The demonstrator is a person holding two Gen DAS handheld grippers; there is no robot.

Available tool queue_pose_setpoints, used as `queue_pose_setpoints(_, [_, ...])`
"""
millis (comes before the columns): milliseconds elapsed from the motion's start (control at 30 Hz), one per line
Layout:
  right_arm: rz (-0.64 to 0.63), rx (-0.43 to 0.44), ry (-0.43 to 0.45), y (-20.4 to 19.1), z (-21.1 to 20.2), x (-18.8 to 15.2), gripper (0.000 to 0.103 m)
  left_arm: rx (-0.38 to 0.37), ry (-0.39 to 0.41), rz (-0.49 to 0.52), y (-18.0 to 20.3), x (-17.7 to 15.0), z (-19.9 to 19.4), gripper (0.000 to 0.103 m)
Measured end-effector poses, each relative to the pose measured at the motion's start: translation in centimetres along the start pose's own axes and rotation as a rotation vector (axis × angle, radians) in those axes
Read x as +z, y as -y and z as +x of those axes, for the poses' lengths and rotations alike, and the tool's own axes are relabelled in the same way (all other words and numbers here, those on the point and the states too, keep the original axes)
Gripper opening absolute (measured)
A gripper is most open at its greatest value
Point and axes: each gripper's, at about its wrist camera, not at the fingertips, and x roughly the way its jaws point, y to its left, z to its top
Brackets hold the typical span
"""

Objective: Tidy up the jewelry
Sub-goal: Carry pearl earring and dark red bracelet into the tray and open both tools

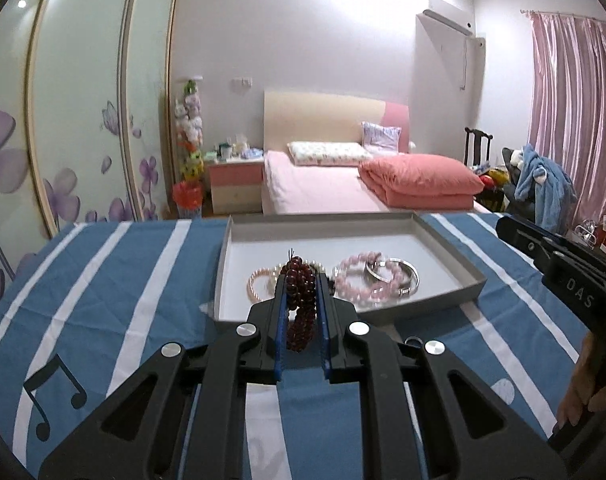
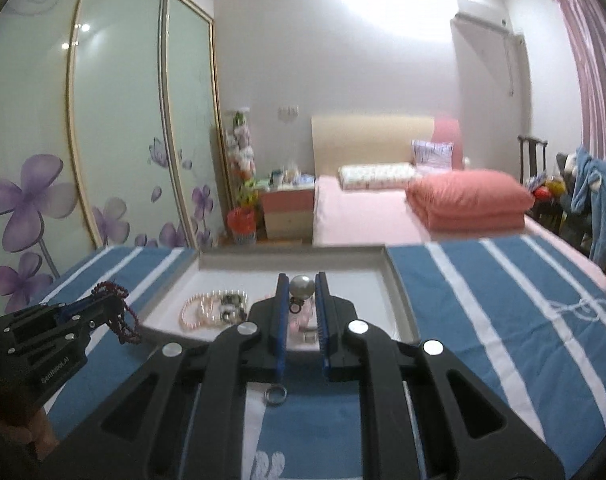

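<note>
Striped cloth (image 1: 103, 280): blue and white, spread under everything; the tray sits on it at the far middle.
Tray (image 1: 449, 252): shallow grey, open-topped, the landmark here; both grippers hang just short of its near rim.
Left gripper (image 1: 301, 280): fingers pinched on a dark red bead bracelet (image 1: 301, 300), which stands up between the pads and droops behind them, above the tray's near-left corner.
Right gripper (image 2: 302, 286): fingers closed on a pearl-topped ring (image 2: 302, 286), held over the near side of the tray, right of the left gripper.
Pink bead bracelet (image 1: 361, 276): inside the tray, right of centre, touching the silver bangle (image 1: 393, 274) that lies across it.
Pearl bracelet (image 1: 263, 280): inside the tray, left of centre, partly hidden by the left fingers.
Small metal ring (image 2: 276, 394): outside the tray, on the cloth just before its near rim, under the right gripper.
Risk, beads: my guess is the hanging loops could catch the tray's rim on the way in and drag it across the cloth.
Risk, pile: dropped on the pearls, the red strand may tangle with them.
Risk, ring: the round pearl offers little grip; a small tilt could let it slip and roll.
Risk, stray ring: easy to overlook beneath the gripper.
</note>
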Motion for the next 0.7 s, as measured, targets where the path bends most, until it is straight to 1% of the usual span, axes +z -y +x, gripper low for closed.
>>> queue_pose_setpoints(100, [-0.013, -0.011, 0.037, -0.2, -0.3, 0.5, 0.014, 0.009, 0.025, 0.005, 0.3, 0.3, 0.0, 0.014])
queue_pose_setpoints(167, [-0.019, -0.015, 0.045, -0.2, -0.2, 0.7, 0.014, 0.009, 0.034, 0.004, 0.4, 0.5, 0.0, 0.014])
queue_pose_setpoints(700, [-0.019, -0.009, 0.047, -0.3, 0.4, 1.3, 0.014, 0.010, 0.053, 0.001, 0.6, 0.7, 0.0, 0.014])
